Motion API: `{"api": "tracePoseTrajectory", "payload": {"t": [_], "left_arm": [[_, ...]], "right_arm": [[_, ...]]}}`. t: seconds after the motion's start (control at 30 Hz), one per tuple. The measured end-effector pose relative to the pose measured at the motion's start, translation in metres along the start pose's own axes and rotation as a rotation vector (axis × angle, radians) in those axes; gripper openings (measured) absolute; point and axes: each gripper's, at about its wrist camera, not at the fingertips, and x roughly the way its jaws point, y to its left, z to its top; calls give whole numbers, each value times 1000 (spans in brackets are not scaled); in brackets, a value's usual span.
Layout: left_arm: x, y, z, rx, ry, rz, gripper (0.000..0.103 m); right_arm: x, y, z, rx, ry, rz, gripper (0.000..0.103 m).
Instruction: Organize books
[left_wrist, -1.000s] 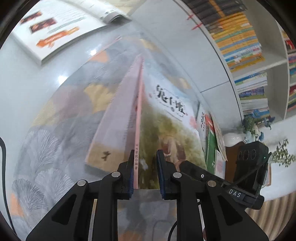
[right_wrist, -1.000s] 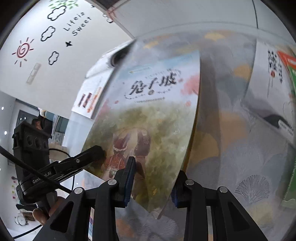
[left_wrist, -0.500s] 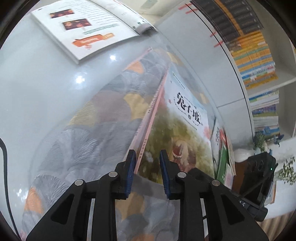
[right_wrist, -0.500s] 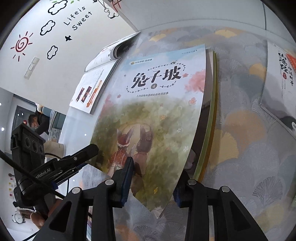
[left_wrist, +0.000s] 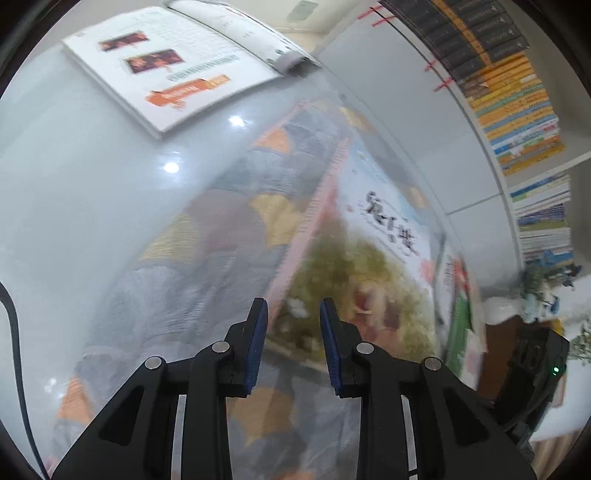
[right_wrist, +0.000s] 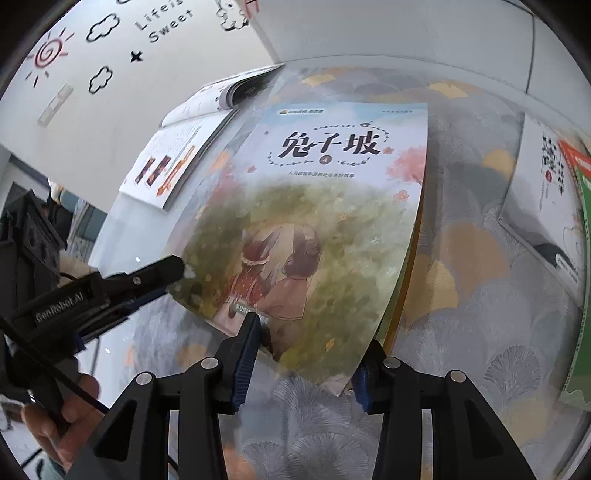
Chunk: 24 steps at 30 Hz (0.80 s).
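Books are the business here, and the nearest is a thin paperback picture book with a green meadow cover and black Chinese title (right_wrist: 317, 229), lying flat at centre frame on a patterned grey and orange cloth (right_wrist: 461, 258) that covers the table. At the bottom of the right wrist view the right gripper (right_wrist: 306, 354) has just been spreading its fingers; they now straddle the book's near corner without pressing it, and the cover corner curls up slightly between them. The left gripper (left_wrist: 291, 314), at lower centre of its own view, has also just been spreading and stands a little apart over the book's near spine edge, pinching nothing; the same gripper reaches in from the lower left of the right view. This book looks freshly laid on another, whose yellow-green edge peeks out along its right side. Further off, at the right edge, lie a white-covered book (right_wrist: 546, 206) and a green one (right_wrist: 580, 280), and at upper left an open magazine with white pages (right_wrist: 173, 166), so sorting seems partly done, with these likely left. Beyond, at the upper right of the left view, a white bookshelf (left_wrist: 517, 96) holds rows of orange and dark spines.
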Motion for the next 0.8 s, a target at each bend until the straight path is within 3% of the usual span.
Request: {"api": "tracePoseTrajectory", "payload": {"t": [0.13, 0.3, 0.33, 0.4, 0.43, 0.53, 0.63, 0.8], "left_arm": [[-17, -2, -8, 28, -9, 43, 26], [-20, -58, -34, 230, 96, -16, 30], [-16, -78, -42, 277, 125, -44, 34], [-4, -117, -60, 353, 178, -101, 56], [5, -141, -71, 395, 206, -136, 60], [34, -201, -105, 486, 279, -205, 61], [72, -249, -143, 535, 349, -200, 61], [115, -294, -191, 555, 423, -190, 60]], "right_arm": [[-5, -6, -15, 3, 35, 59, 45], [-30, -41, -71, 51, 82, 148, 52], [-34, -51, -81, 81, 85, 178, 53], [-40, -79, -110, 192, 96, 250, 53], [-45, -96, -125, 251, 97, 263, 53], [-75, -140, -154, 348, 46, 226, 53], [-123, -185, -162, 381, -66, 146, 53], [-185, -277, -181, 515, -218, -1, 53]]}}
